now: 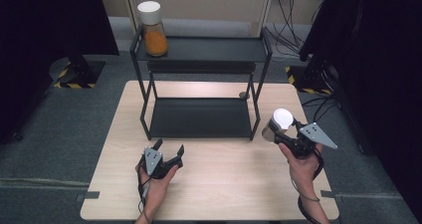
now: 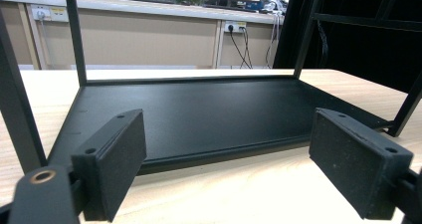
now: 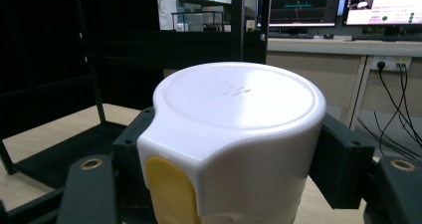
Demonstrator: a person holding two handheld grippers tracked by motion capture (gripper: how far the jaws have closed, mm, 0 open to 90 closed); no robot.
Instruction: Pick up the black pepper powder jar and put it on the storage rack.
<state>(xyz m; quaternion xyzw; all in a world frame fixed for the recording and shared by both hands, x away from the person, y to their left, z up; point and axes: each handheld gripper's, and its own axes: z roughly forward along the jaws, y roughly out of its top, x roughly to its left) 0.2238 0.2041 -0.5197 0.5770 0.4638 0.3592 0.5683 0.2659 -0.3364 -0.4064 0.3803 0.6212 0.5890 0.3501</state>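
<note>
On the worktop stands a rack; one jar is shelved. The right hand-held gripper clamps a second jar, unplaced. Left hand-held gripper gapes empty before the rack.

Dim, soft overhead light leaves the high view murky, its corners nearly black and the pale worktop the brightest area, while the white lid carries a gentle sheen, the monitors behind it glow overexposed, and the near jaws in both gripper views look slightly soft.
</note>
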